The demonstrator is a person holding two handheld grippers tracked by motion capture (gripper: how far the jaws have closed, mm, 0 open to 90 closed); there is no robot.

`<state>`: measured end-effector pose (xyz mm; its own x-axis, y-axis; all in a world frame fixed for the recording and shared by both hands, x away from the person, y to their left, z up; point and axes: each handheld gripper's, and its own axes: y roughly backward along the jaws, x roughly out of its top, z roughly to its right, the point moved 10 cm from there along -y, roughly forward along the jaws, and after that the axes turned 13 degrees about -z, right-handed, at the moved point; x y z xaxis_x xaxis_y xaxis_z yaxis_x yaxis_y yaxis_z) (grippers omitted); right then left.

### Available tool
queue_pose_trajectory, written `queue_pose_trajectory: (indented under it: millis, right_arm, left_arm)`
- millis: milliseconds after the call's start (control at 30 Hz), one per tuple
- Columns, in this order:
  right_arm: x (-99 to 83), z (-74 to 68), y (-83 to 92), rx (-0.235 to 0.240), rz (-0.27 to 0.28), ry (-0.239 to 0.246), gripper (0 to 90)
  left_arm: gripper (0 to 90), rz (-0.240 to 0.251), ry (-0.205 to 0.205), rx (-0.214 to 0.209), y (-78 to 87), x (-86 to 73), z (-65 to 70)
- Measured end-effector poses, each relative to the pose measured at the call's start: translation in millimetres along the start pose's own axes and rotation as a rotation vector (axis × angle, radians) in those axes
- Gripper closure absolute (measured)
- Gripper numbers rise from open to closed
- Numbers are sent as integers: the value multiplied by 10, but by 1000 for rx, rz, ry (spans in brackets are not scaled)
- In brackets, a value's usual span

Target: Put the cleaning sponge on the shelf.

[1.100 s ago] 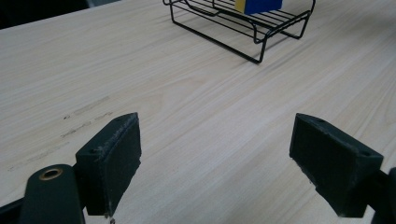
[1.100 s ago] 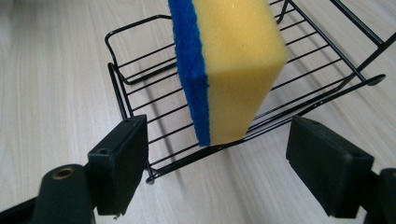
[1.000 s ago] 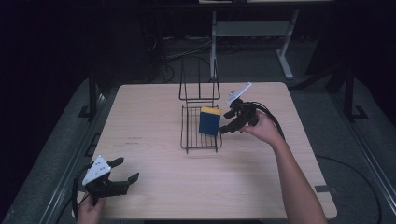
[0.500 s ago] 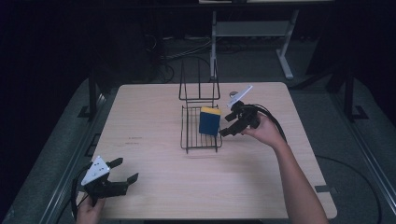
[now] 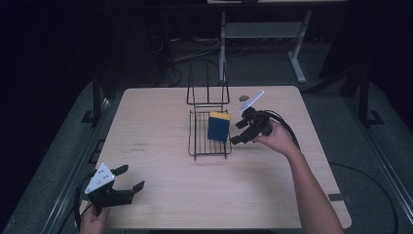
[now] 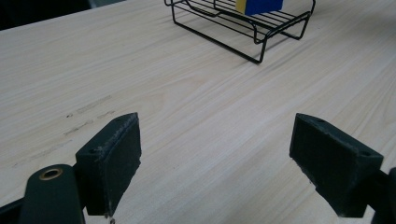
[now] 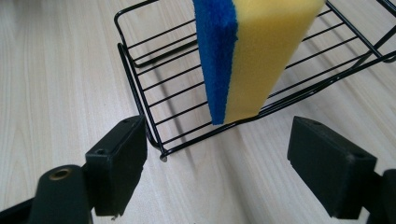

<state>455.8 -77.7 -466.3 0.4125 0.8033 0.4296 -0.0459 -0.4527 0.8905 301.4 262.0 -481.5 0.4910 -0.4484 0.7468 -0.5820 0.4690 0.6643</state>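
While the yellow-and-blue rectangular sponge (image 7: 252, 56) stands upright in the black wire rack (image 7: 154, 70), the right tool (image 7: 233, 163) is spread, empty, just before it.

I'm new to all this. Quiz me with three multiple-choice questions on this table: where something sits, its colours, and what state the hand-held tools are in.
1. Where is the sponge?
A. standing in the wire rack
B. flat on the table
C. held in a tool

2. What colours is the sponge?
A. green and white
B. blue and yellow
C. all red

3. How are the right tool and left tool?
A. both shut
B. one shut on the sponge
C. both open and empty

Answers: 1 A, it stands on edge on the rack's wires. 2 B, a blue layer on a yellow body. 3 C, each tool's jaws stand wide apart with nothing between them.
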Motion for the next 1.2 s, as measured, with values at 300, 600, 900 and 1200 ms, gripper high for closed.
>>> queue_pose_trajectory:
  millis: [300, 600, 900, 1200]
  right_arm:
    - [-41, -24, 35, 2, -7, 2, 193]
    - [-119, -57, 59, -6, 7, -3, 193]
    - [-192, -107, 95, -13, -11, 4, 189]
    - [-275, -141, 99, -16, 4, -7, 188]
  left_arm:
    - [161, 0, 3, -1, -4, 2, 5]
    - [162, -2, 3, -3, -11, 4, 13]
    - [162, -2, 2, -1, -13, 5, 16]
    - [161, -3, -1, -1, -15, 5, 15]
